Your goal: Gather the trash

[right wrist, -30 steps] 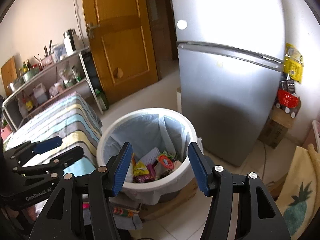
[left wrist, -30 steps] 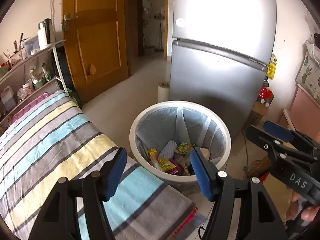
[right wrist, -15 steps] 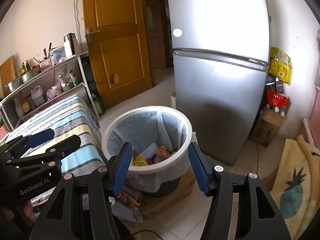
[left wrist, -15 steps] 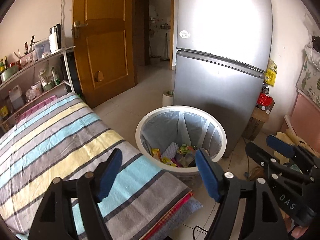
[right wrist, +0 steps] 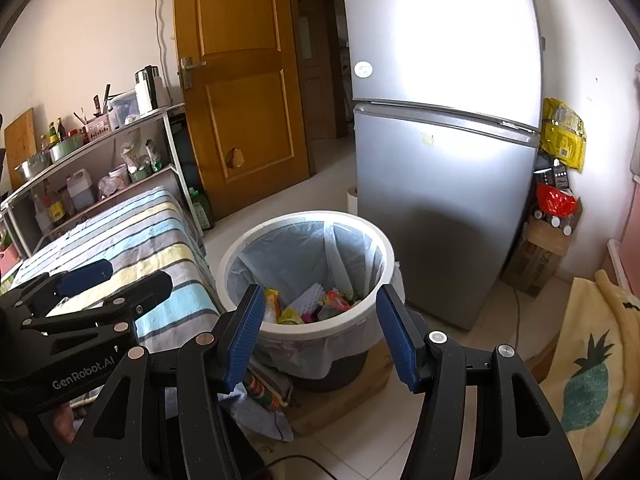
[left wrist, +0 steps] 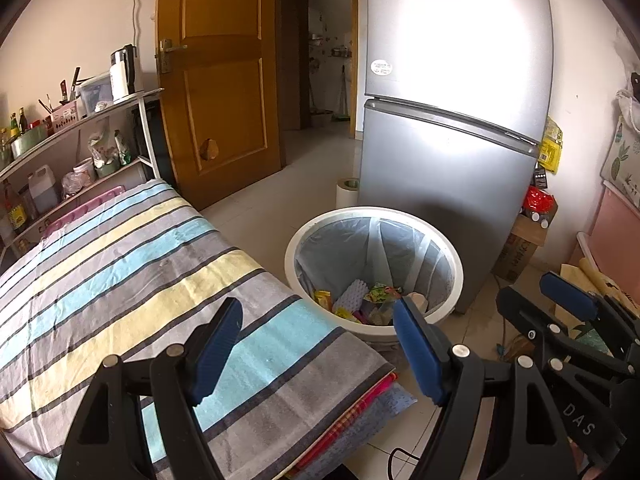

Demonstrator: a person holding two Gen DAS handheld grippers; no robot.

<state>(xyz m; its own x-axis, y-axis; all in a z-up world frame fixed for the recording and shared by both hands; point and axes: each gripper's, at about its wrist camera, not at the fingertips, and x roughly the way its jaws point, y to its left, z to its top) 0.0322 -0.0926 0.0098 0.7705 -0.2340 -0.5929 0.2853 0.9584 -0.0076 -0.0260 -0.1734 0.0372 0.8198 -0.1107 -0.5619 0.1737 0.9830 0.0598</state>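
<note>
Both tools hang empty: the left gripper (left wrist: 316,354) has its jaws spread wide over the corner of the striped cloth (left wrist: 132,264), nothing between them, and the right gripper (right wrist: 320,330) is likewise wide open with only air between its blue pads, aimed at the bin (right wrist: 376,240). The trash (right wrist: 308,306), wrappers and a white scrap, already lies at the bottom of the lined bin beside the fridge (right wrist: 440,184). The risk I see lies in the thin bag liner (right wrist: 352,256): a pad catching its draped edge could drag it off the rim or tip the bin, which seems to stand raised on something low
</note>
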